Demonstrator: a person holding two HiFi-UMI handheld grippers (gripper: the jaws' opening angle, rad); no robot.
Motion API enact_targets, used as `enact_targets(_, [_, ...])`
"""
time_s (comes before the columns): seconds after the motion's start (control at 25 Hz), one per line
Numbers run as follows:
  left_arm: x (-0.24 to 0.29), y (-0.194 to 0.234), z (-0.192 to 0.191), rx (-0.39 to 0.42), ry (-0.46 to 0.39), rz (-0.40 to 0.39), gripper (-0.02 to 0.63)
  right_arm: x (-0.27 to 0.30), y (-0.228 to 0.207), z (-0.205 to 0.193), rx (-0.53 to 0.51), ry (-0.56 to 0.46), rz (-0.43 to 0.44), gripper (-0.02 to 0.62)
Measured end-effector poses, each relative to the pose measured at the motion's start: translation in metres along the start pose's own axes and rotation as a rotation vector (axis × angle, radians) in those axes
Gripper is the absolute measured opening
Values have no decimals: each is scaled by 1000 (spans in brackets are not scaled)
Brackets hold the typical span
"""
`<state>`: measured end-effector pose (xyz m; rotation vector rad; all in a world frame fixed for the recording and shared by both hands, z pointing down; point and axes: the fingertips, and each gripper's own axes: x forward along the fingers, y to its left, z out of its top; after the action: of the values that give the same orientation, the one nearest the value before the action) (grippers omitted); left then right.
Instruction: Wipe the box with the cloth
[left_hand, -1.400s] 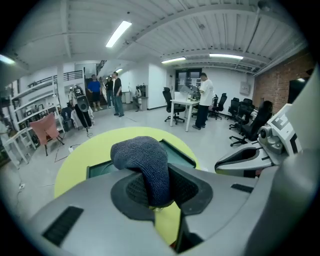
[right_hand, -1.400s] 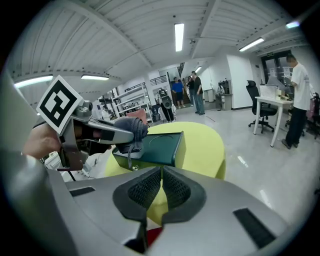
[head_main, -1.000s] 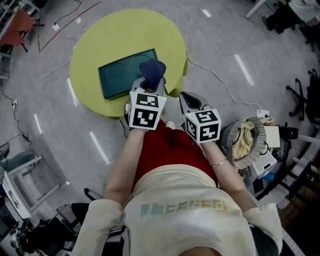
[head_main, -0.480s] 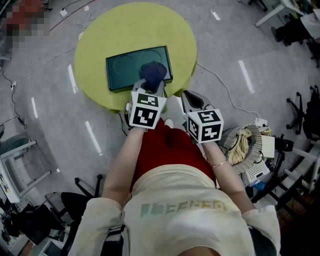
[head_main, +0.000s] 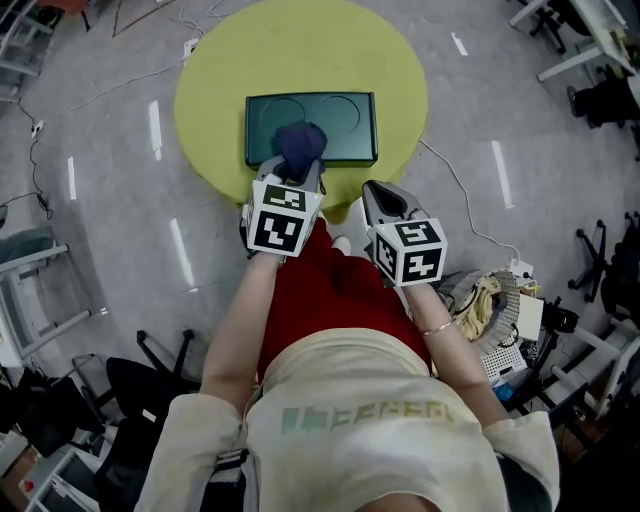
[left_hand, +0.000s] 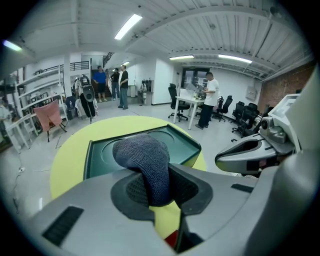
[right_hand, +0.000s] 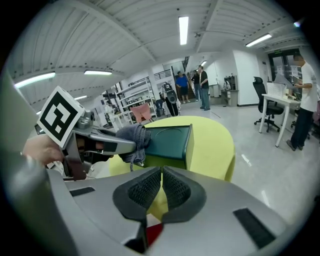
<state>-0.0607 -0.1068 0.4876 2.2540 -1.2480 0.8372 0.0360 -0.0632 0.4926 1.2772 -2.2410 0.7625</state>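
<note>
A flat dark green box (head_main: 335, 127) with two round recesses lies on the round yellow-green table (head_main: 300, 60). My left gripper (head_main: 291, 172) is shut on a dark blue cloth (head_main: 299, 143), which rests on the box's near left part. The cloth (left_hand: 145, 160) bulges out between the jaws, with the box (left_hand: 175, 145) behind it. My right gripper (head_main: 381, 198) hangs at the table's near edge, right of the box, jaws closed together on nothing. From it I see the box (right_hand: 172, 141), the cloth (right_hand: 131, 140) and the left gripper (right_hand: 131, 145).
The grey floor (head_main: 500, 150) surrounds the table, with cables (head_main: 455, 185) running across it. A white basket of clutter (head_main: 497, 300) stands at the right, metal frames (head_main: 40, 290) at the left. Several people (left_hand: 112, 85) and office chairs (left_hand: 240, 120) stand far behind.
The view has shifted so table and box sit more central. The cloth in my left gripper has slid left along the box's near part. My right gripper has barely moved.
</note>
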Motion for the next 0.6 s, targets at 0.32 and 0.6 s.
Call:
enact_targets(0.32, [-16,38,-15,-33,7,70,78,17,25,8,-40,11,49,38])
enact_targets(0.6, [-29,62,-25,-52,10,125,78,28,43,15,-81,18,90,38])
